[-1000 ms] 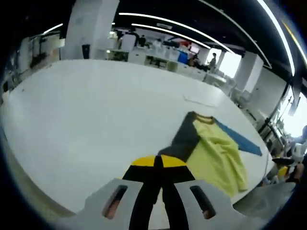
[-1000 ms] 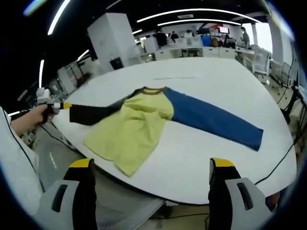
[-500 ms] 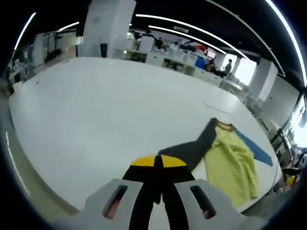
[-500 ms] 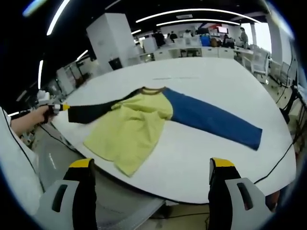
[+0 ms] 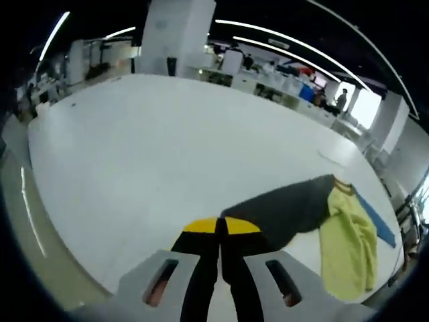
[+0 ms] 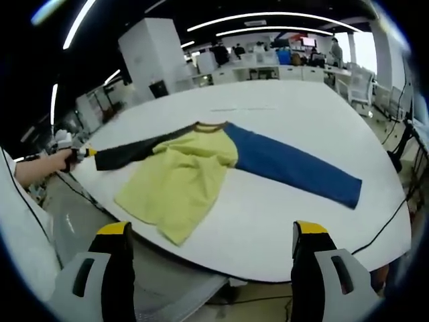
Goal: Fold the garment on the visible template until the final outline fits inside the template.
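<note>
Your fold has barely begun: the garment (image 6: 201,171) lies spread on the white table (image 6: 315,114), its yellow body near the table's front edge, its blue sleeve (image 6: 291,168) flat. Your left gripper (image 5: 220,228), jaws clamped on the dark sleeve (image 5: 285,211), holds it out sideways. Your right gripper (image 6: 211,258) hangs off the table's edge, jaws wide apart, holding nothing.
</note>
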### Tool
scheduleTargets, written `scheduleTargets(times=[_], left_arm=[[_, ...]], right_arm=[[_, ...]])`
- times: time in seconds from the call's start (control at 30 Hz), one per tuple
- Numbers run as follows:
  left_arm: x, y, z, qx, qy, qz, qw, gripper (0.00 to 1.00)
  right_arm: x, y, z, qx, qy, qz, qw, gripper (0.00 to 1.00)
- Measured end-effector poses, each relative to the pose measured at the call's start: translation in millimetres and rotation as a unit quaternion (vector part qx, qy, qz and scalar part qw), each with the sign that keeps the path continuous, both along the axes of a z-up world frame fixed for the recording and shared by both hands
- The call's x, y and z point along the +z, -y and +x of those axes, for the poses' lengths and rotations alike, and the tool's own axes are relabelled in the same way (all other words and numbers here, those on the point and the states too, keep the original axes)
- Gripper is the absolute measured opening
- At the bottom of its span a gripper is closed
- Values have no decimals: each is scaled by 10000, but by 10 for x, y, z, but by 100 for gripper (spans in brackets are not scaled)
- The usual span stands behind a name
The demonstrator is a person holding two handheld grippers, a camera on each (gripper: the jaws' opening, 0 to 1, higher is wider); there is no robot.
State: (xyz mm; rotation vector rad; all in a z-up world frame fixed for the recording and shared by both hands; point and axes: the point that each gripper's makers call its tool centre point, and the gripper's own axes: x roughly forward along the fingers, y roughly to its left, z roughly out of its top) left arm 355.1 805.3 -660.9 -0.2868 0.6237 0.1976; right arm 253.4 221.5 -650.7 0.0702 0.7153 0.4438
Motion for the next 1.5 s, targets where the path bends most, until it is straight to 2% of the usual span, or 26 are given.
scheduleTargets(times=[0.63,0.9,1.5], left_arm=[[-160,-248,210,-2,-249,201,9995,0],[-288,-369,294,13,-434,236,9988,0],[-473,-506,393,-12,-771,316,9965,0]], right_arm=[[-9,-37,8,-27,-87,-68,9999,99],[-25,-66,27,-57,-140,-96,9998,99],[-70,-130,134,-94,-243,-124,9996,99]])
